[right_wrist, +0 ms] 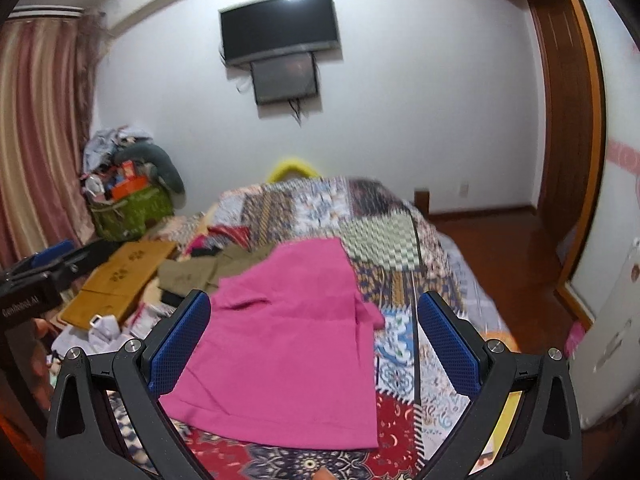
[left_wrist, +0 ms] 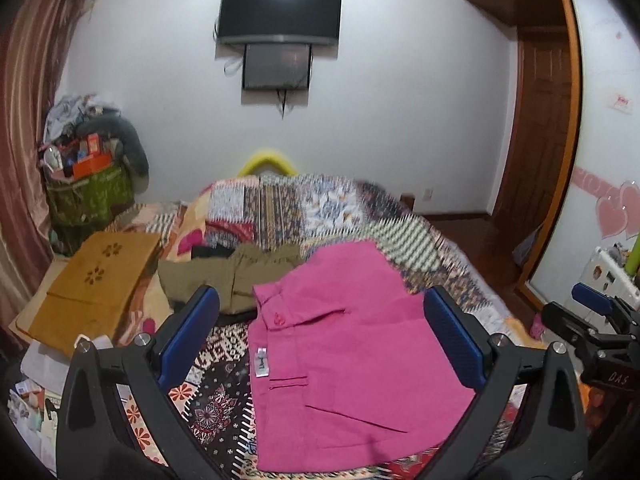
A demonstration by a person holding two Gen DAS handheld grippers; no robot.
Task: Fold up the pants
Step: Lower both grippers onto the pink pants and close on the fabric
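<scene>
Pants [left_wrist: 344, 356], pink woven cloth, lie folded flat on the bed [left_wrist: 436, 248], waistband with button and white label toward my left. I hold the left gripper [left_wrist: 320, 336] level above them, blue textured fingers [left_wrist: 188, 336] spread wide, gripping nothing. I hold the right gripper [right_wrist: 314, 344] likewise above the smooth leg end, fingers [right_wrist: 448, 348] apart and empty. Patchwork quilt [right_wrist: 400, 280] covers the bed. Olive garment [left_wrist: 224, 276] lies crumpled just beyond the pants; a tan perforated board [left_wrist: 96, 284] rests further left.
</scene>
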